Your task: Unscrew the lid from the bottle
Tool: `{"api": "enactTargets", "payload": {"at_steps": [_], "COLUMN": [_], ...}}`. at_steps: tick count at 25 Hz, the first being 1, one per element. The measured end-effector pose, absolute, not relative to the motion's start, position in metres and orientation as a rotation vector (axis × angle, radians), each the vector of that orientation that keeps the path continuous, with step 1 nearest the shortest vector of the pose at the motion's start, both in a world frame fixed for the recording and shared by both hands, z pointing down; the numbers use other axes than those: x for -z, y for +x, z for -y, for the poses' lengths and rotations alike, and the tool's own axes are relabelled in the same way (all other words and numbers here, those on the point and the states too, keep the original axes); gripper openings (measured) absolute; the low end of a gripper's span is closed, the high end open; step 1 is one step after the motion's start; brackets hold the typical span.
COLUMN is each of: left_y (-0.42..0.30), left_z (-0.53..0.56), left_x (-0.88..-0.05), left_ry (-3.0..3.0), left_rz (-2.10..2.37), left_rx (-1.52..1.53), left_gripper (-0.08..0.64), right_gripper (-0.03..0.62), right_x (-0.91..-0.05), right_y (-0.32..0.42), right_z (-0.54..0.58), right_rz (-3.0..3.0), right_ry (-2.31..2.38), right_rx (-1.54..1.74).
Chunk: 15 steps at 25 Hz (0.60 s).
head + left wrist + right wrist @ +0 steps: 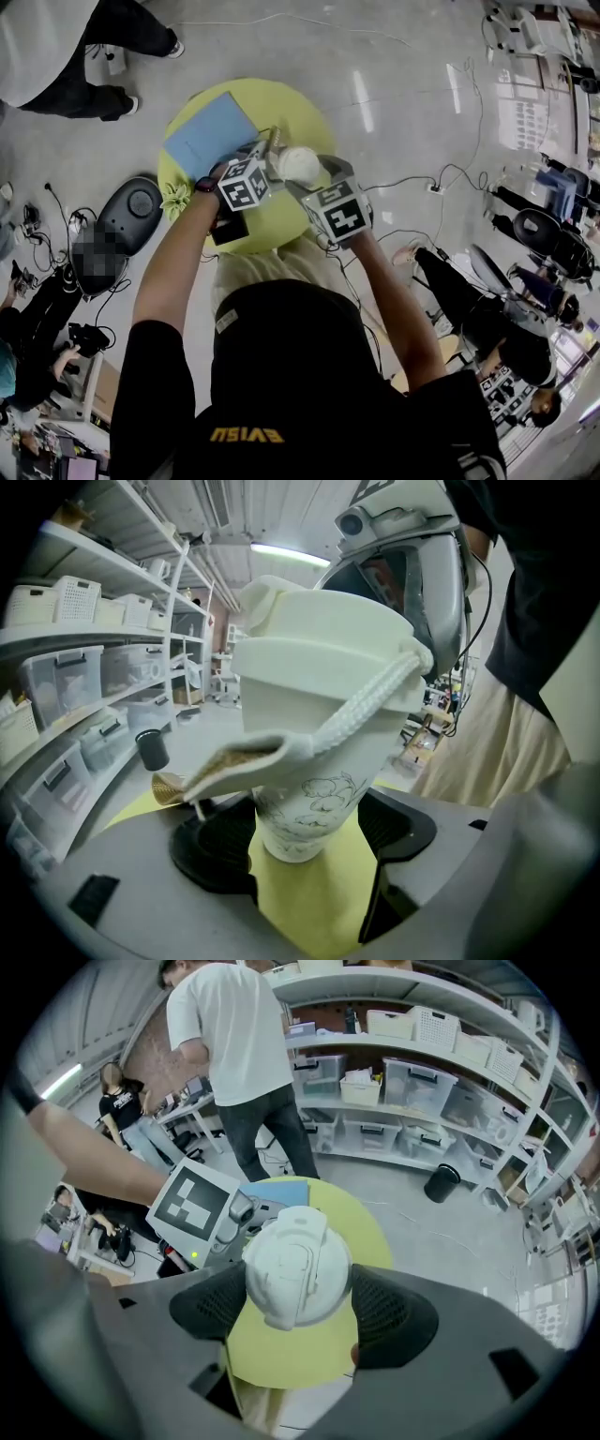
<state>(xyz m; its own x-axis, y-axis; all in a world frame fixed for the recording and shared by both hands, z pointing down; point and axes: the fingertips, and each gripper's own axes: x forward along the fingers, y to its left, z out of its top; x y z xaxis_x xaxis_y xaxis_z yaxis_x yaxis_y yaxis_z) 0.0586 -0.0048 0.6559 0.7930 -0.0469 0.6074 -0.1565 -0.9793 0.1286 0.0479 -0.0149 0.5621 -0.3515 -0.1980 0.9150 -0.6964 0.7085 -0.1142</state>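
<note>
A white bottle (319, 667) with a flip-top lid (298, 1269), a cord loop (370, 705) and a drawn flower on its body hangs above the round yellow table (300, 108). My left gripper (305, 841) is shut on the bottle's narrow lower body, one black pad (211, 846) on each side. From above, my right gripper (302, 1309) is shut on the lid, whose rim both pads (394, 1316) touch. In the head view the bottle (298, 164) sits between the left gripper (270, 172) and the right gripper (307, 183).
On the table lie a blue sheet (211, 136), a black flat thing (230, 227) and a small green flower shape (175, 199). A person in a white shirt (234, 1044) stands beyond the table. Shelves with storage boxes (412, 1082) line the wall. Cables (412, 178) cross the floor.
</note>
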Motion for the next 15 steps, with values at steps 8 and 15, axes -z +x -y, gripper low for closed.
{"api": "enactTargets", "payload": {"at_steps": [8, 15], "left_y": [0.057, 0.055], "left_z": [0.005, -0.001], "left_x": [-0.66, -0.667], "left_ry": [2.809, 2.807], "left_rz": [0.158, 0.145], "left_rx": [-0.945, -0.949], "left_gripper": [0.354, 0.354], "right_gripper": [0.35, 0.35], "right_x": [-0.565, -0.572], "right_y": [0.043, 0.039], "right_z": [0.013, 0.006], "right_rz": [1.9, 1.908], "right_ry": [0.542, 0.314], "right_rx": [-0.545, -0.383]}}
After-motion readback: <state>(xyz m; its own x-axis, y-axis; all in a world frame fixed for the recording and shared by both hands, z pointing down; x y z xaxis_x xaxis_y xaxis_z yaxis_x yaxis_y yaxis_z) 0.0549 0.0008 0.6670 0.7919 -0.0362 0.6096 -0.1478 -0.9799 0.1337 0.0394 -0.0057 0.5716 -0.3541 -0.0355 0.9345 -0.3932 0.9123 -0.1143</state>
